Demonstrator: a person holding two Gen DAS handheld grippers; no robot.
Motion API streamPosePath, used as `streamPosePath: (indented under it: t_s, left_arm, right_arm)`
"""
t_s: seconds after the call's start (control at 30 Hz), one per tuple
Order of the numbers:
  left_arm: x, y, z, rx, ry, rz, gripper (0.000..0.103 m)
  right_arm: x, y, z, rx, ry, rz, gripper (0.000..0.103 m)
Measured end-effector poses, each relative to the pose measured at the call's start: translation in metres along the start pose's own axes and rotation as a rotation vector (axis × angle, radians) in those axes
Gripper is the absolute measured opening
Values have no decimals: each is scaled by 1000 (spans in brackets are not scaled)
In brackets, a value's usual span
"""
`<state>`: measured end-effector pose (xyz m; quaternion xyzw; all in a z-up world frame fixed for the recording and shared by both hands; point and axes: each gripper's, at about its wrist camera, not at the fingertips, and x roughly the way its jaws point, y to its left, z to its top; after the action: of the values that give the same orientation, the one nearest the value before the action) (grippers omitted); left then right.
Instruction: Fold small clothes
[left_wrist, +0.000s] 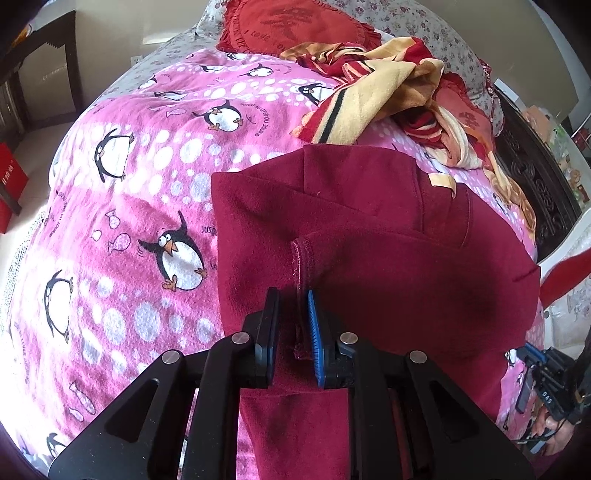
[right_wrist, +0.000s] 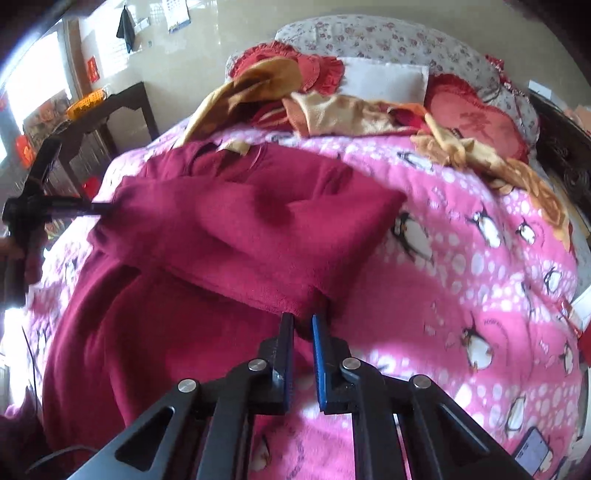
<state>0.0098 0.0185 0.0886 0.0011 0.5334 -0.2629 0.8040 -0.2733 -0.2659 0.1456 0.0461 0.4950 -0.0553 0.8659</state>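
Note:
A dark red fleece garment (left_wrist: 369, 229) lies on the pink penguin blanket, with part of it folded over itself (right_wrist: 258, 229). My left gripper (left_wrist: 293, 299) is shut on a stitched seam of the garment, which runs up between its pads. In the right wrist view the same gripper appears as a black tool at the garment's left edge (right_wrist: 99, 208). My right gripper (right_wrist: 302, 319) is shut on the near corner of the folded layer, with cloth pinched between its tips. A hand holds the right gripper's body at the lower right of the left wrist view (left_wrist: 543, 387).
The pink penguin blanket (right_wrist: 461, 258) covers the bed. A yellow-and-red blanket heap (left_wrist: 376, 85) and red heart cushions (right_wrist: 476, 122) lie at the head end. A dark wooden chair (right_wrist: 122, 110) stands left of the bed. A phone (right_wrist: 532, 454) lies near the bed's near right edge.

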Motion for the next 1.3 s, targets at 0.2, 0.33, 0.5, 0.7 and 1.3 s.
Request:
streamPosePath:
  t_s: [0.2, 0.33, 0.5, 0.7, 1.3]
  left_arm:
    - [-3, -2, -1, 12, -6, 0, 14]
    - [1, 0, -1, -8, -6, -2, 14]
    - [3, -3, -1, -4, -8, 15, 14]
    - [8, -5, -4, 14, -14, 37, 22]
    - [-21, -20, -26, 60, -77, 43, 23]
  right_arm:
    - [1, -12, -8, 55, 2, -7, 30]
    - [-14, -38, 18, 216, -129, -11, 61]
    - [42, -49, 45, 267, -38, 41, 25]
    - [37, -65, 55, 335, -138, -81, 9]
    - [26, -29, 3, 227, 56, -48, 35]
